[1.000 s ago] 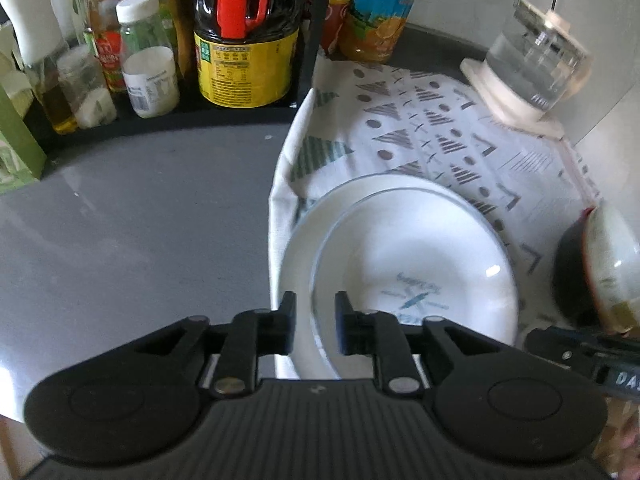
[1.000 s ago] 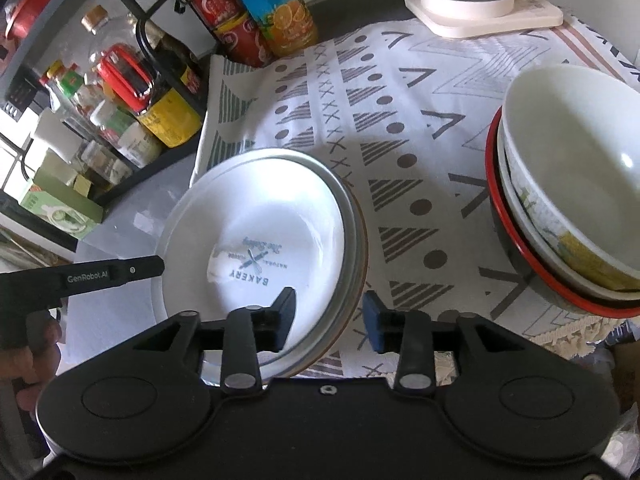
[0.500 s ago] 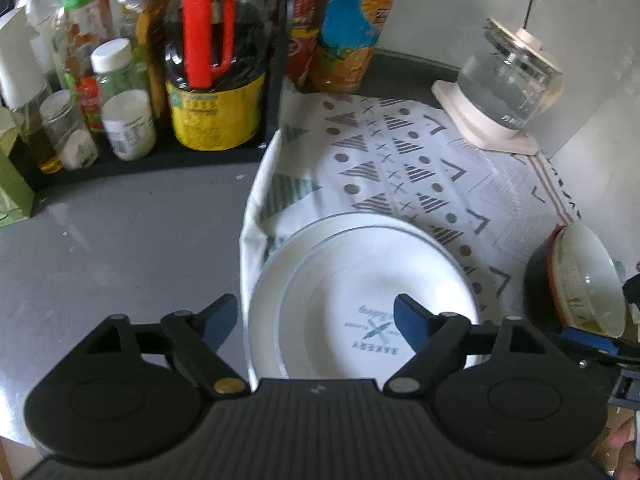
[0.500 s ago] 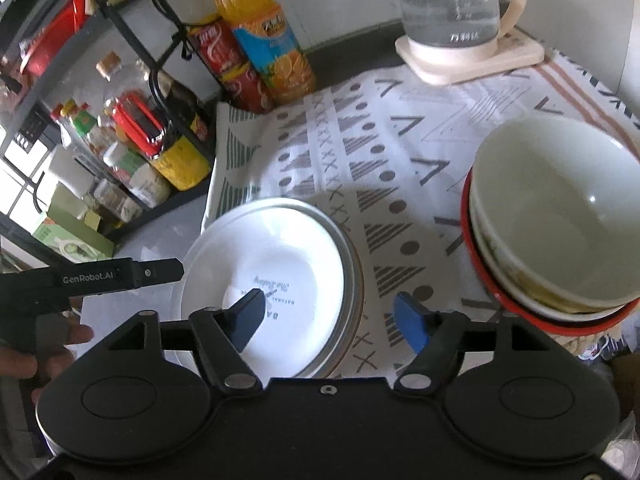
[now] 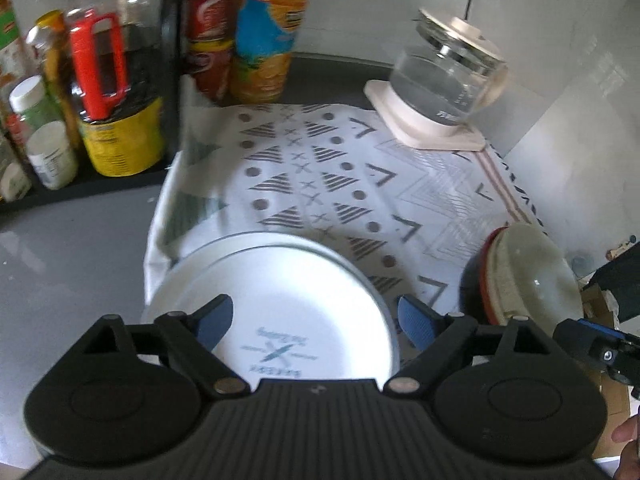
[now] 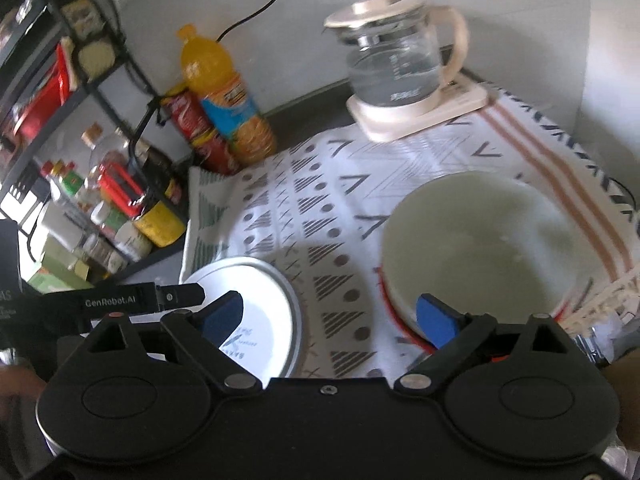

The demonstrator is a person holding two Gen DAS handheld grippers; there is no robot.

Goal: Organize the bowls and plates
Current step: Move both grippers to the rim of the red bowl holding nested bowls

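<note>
Both grippers spread wide, nothing between the fingers; jaws have just been opening on each. Left gripper [image 5: 314, 320] hangs above the stacked white plates [image 5: 288, 300], blue fingers [image 5: 212, 320] clear of the rim at 9 and 3 o'clock. Right gripper [image 6: 332, 316] sits between the plate stack [image 6: 264, 300] at its 9 o'clock and the nested bowls [image 6: 480, 248] at 3 o'clock, touching neither. Step looks like release after setting the top plate down; plates are stacked, bowls are nested, so sorting seems near done. Next move likely calls for pulling both hands clear without clipping either rim. Plate stack lies on the patterned cloth [image 5: 320, 184] at its 7 o'clock corner, partly over the grey tabletop [image 5: 72, 248]. Top bowl looks empty, red-rimmed bowl beneath. Glass kettle [image 6: 396, 68] at 12 o'clock holds water. Bottle rack [image 6: 100, 184] at 10 o'clock.
</note>
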